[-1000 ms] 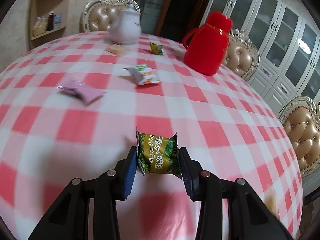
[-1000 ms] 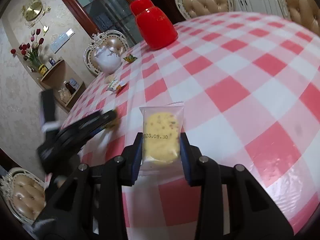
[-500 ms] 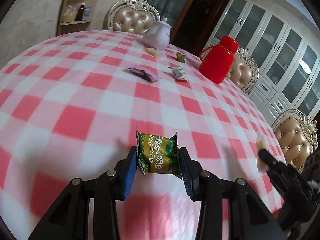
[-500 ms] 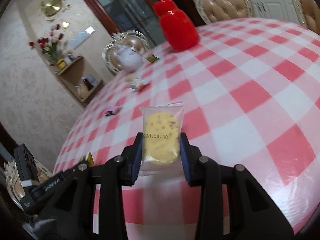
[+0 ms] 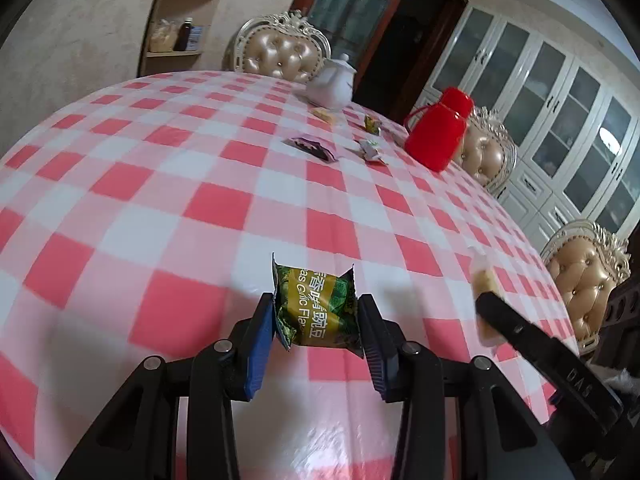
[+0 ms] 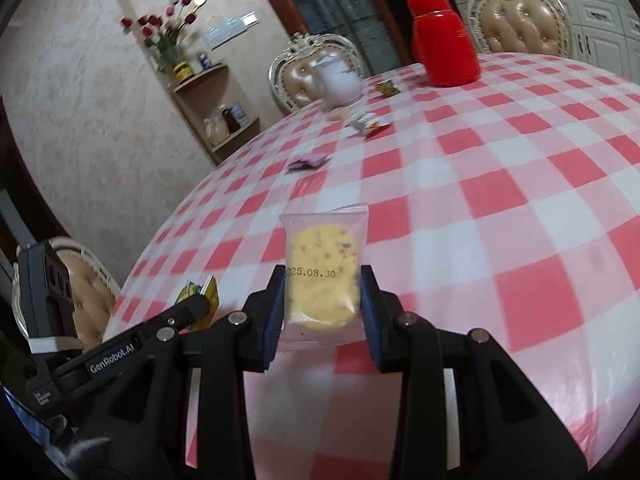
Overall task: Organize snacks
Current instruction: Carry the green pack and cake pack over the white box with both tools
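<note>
My left gripper (image 5: 316, 316) is shut on a green snack packet (image 5: 316, 308), held above the near part of the red-checked table (image 5: 200, 200). My right gripper (image 6: 322, 296) is shut on a clear-wrapped yellow cookie (image 6: 322, 276) stamped with a date. The right gripper also shows at the right of the left wrist view (image 5: 486, 312), and the left gripper at the lower left of the right wrist view (image 6: 200, 300). A purple packet (image 5: 310, 147), a white-green packet (image 5: 370, 150), a small green packet (image 5: 372, 123) and a tan snack (image 5: 323, 114) lie at the far side.
A red thermos jug (image 5: 438, 132) and a white teapot (image 5: 332, 86) stand at the far side of the table. Padded chairs (image 5: 588, 280) ring the table. A corner shelf (image 5: 180, 36) and white cabinets (image 5: 560, 92) line the walls.
Both grippers have pulled back toward the near table edge and drawn closer together, each still holding its snack. The far snacks look smaller and farther away.
</note>
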Demonstrator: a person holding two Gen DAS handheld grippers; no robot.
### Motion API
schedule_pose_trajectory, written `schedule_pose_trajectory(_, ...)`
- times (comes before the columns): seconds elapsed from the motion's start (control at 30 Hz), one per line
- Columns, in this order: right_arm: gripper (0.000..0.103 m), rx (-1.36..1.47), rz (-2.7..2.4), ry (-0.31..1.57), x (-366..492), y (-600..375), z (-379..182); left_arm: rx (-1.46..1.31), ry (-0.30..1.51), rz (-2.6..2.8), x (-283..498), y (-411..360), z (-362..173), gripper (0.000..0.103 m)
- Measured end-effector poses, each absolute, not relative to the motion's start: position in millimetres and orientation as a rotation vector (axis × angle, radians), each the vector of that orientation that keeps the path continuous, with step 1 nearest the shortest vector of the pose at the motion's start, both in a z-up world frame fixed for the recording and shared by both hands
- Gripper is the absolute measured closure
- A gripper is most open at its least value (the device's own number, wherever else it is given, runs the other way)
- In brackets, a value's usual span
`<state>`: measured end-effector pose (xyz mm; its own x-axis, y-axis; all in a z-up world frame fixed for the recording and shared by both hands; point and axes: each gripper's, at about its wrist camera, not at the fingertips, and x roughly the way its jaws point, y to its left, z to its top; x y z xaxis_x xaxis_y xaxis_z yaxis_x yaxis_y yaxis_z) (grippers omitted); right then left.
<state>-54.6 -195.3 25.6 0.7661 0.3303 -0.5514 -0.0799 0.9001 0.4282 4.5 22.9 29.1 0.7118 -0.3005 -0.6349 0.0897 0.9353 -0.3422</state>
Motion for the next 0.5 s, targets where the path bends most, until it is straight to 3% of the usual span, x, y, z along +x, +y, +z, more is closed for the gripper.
schedule_pose_trajectory(0.5, 0.064, 0.329, 0.356, 0.687, -82.2, -133.5, 28.0, -0.268, 0.624, -0.121, -63.2, 71.2, 37.3, 0.061)
